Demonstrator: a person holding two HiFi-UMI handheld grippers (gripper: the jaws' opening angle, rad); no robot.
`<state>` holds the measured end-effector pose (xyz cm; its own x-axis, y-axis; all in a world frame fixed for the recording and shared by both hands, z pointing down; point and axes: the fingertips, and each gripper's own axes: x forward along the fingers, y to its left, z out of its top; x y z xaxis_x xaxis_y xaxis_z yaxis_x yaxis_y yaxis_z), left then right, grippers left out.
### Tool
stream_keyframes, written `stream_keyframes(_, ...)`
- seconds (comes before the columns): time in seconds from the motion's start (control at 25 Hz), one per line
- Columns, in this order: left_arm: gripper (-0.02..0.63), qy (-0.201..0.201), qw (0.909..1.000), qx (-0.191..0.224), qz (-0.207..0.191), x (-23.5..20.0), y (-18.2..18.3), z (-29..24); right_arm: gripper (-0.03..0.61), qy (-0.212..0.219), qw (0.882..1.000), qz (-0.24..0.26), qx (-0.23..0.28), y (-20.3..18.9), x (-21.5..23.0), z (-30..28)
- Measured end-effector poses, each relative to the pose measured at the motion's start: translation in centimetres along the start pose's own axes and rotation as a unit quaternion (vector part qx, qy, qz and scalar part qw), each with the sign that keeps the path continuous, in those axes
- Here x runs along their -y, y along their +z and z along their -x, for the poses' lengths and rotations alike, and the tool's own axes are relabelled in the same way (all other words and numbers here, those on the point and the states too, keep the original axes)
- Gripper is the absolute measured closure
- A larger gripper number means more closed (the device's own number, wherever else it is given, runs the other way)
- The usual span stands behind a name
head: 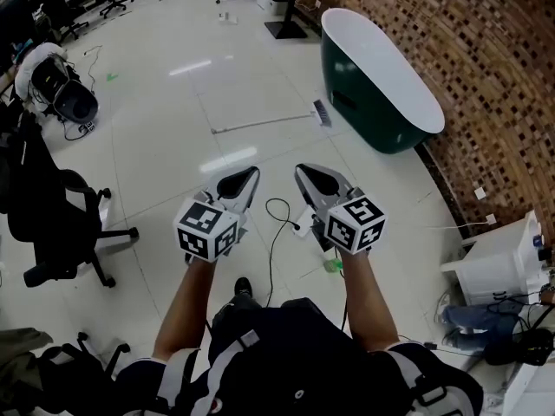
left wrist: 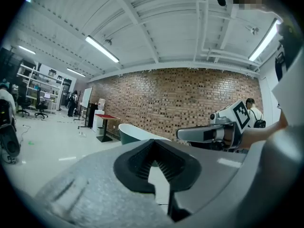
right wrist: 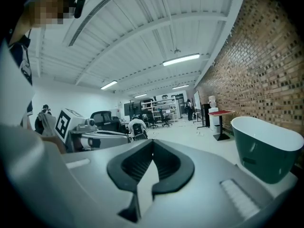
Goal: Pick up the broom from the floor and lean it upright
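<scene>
- On a glossy white floor (head: 173, 102), seen from the head view, the broom (head: 321, 113) is lying flat. It is well ahead of both grippers and neither is touching it. Its brush head is lying just beside a dark green bathtub (head: 381, 102), and its thin handle is running off toward the picture's left.
- Still in the head view, the person is holding the left gripper (head: 243, 180) and the right gripper (head: 309, 180) side by side above the floor. They are near each other but apart, and both are pointing forward. A black cable (head: 274, 232) is trailing across the floor below them.
- A black office chair (head: 52, 224) is standing at the left, and a brick wall (head: 494, 76) is running along the right behind the bathtub.
- In the left gripper view, the left gripper is sitting clenched. Its two dark jaws are meeting at the tips and are grasping nothing. The right gripper is showing level at the right, in front of the brick wall. The bathtub is standing beyond the jaws, with a red table (left wrist: 107, 117) further back to the left.
- In the right gripper view, the right gripper is likewise clenched, with its tips pressing together and nothing between them. The left gripper is showing at the left, the bathtub is standing close at the right, and the red table is standing further back along the brick wall.
</scene>
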<state>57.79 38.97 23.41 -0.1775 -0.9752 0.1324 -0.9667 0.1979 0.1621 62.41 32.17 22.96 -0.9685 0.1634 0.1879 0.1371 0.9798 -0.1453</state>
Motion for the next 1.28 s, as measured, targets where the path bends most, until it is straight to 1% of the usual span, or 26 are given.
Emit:
stream_keyframes(0.08, 0.613, -0.006, 1.0, -0.004, 0.003, -2.4, 0.4, -0.7, 0.572, -0.003, 1.0, -0.003, -0.001, 0.5, 0.4, -2.3)
stream_keyframes(0.28, 0.614, -0.017, 0.9998, -0.01, 0.009, -6.6, 0.6, -2.9, 0.572, -0.009, 1.0, -0.01, -0.01, 0.6, 2.4, -6.6)
stream_keyframes(0.52, 0.613, -0.017, 0.9995, -0.024, 0.014, -12.1, 0.4, -7.3, 0.572, -0.002, 1.0, -0.021, -0.011, 0.8, 6.9, -12.7)
stream_keyframes(0.72, 0.613, -0.001, 0.9996, -0.026, 0.007, -17.1, 1.0, -12.4, 0.572, 0.017, 1.0, -0.023, 0.001, 1.8, 12.0, -18.5)
stream_keyframes(0.88, 0.612, 0.014, 0.9991, -0.037, 0.013, -20.3, 1.8, -16.7, 0.572, 0.029, 0.999, -0.03, 0.007, 2.7, 16.6, -22.0)
stream_keyframes(1.04, 0.612, 0.019, 0.9986, -0.048, 0.013, -22.7, 2.0, -20.4, 0.572, 0.045, 0.998, -0.051, 0.018, 3.4, 20.3, -25.1)
stream_keyframes(1.16, 0.612, 0.028, 0.998, -0.054, 0.013, -25.0, 1.8, -22.6, 0.574, 0.058, 0.996, -0.059, 0.024, 3.8, 22.3, -27.5)
stream_keyframes(1.28, 0.612, 0.042, 0.9968, -0.062, 0.027, -27.4, 1.7, -24.2, 0.572, 0.063, 0.996, -0.062, 0.019, 3.8, 24.2, -29.9)
